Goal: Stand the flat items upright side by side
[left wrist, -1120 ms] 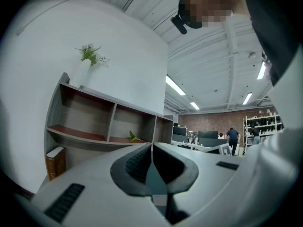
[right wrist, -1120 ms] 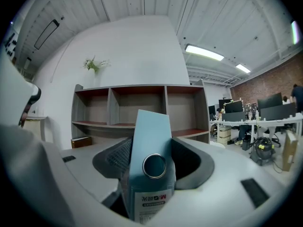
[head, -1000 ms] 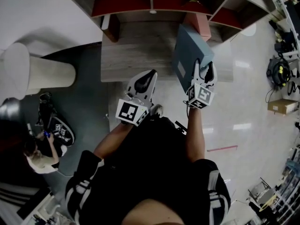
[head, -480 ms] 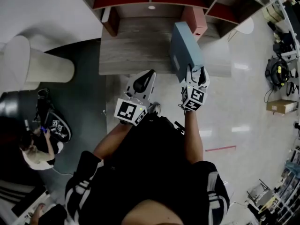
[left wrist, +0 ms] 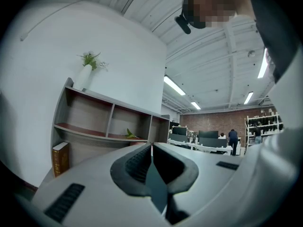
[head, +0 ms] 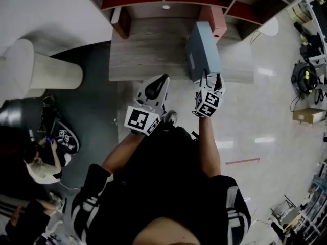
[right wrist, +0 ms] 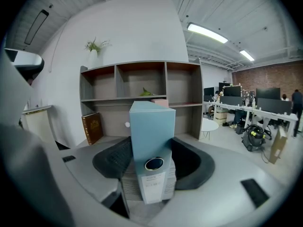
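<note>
Two tools show: your right tool squeezes the spine of the blue binder, holding it upright at the table's front edge, likely to stand it beside the brown book, while your left tool is closed, holding nothing.

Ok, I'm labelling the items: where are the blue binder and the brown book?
blue binder [right wrist: 152,126], right gripper view, on its spine above the ring hole.
brown book [right wrist: 93,128], right gripper view, on its front cover.

Blue binder (over desk) in right tongs.
</note>
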